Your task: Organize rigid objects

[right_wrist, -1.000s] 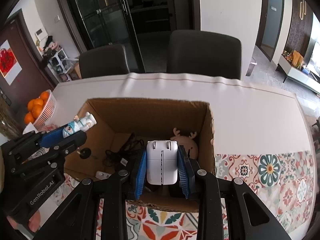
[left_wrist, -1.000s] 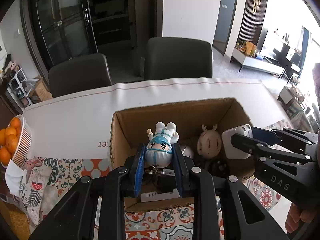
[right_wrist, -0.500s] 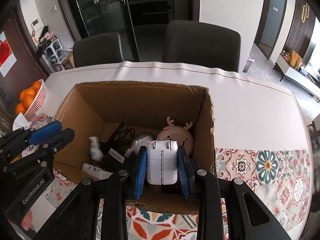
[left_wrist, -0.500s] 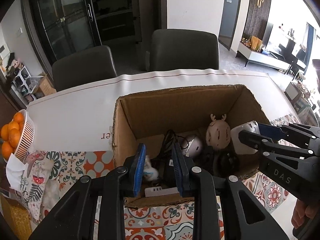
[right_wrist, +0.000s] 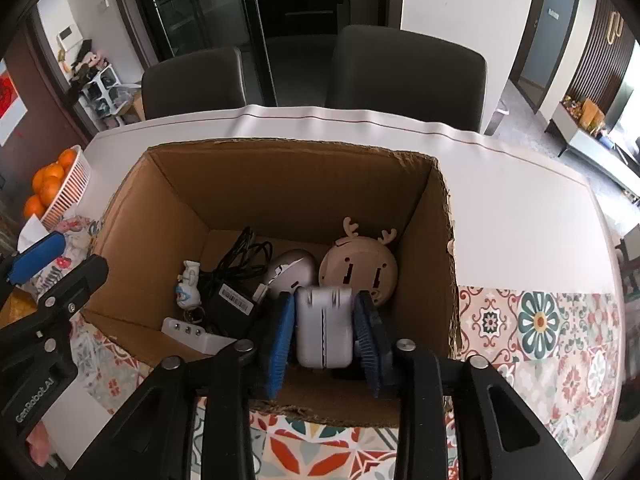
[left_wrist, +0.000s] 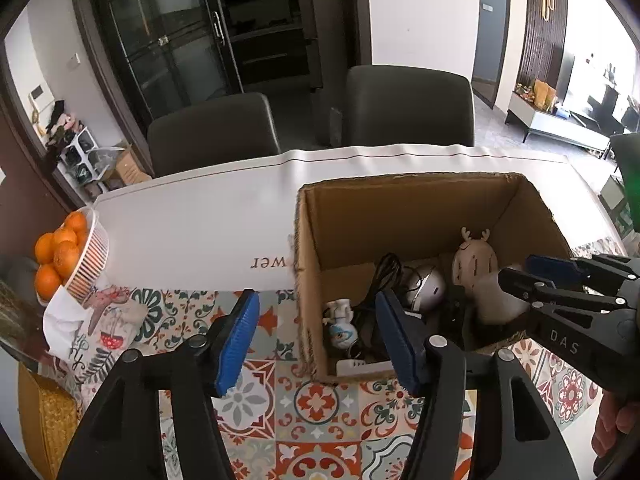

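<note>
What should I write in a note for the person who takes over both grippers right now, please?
Left gripper: jaws opening, nothing between them, at the near left corner of the cardboard box.
Right gripper: low inside the box, jaws opening, with the white charger between the pads; whether they press on it cannot be told.
In the box: small figurine, black cable with adapter, silver mouse, deer-faced round item, white strip.
Done: figurine is in the box.
Left: let the charger go, lift both grippers clear. No other loose rigid item shows on the table.
</note>
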Tool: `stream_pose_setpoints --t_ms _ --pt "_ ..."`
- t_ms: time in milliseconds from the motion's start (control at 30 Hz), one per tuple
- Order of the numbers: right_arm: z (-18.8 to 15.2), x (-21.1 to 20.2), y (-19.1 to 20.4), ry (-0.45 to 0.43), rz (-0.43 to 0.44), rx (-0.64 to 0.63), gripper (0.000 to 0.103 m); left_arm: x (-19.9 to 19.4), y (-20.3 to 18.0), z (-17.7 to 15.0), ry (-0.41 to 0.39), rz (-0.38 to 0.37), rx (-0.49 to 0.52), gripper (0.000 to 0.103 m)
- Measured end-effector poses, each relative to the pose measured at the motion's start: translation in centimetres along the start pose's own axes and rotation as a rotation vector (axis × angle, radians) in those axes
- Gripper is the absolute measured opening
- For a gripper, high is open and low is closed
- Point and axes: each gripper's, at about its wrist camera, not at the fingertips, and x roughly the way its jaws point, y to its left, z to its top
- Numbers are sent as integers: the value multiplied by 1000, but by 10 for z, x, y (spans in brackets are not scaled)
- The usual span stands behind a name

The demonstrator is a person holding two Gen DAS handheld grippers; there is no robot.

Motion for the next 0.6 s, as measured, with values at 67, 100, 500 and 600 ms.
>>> stream_pose_setpoints --t_ms 67,100,500,600 --pt "-1 -4 3 -8 -9 -5 44 -2 2 -2 -1 0 -8 62" --pt "-2 -6 4 -12 -16 -7 46 -4 4 -4 0 0 -12 63" --pt "-35 -62 4 -96 -80 29 72 -56 2 -26 -80 34 -21 92" --pt "-46 -82 3 -131 -100 37 78 -76 0 -34 -115 65 -14 100"
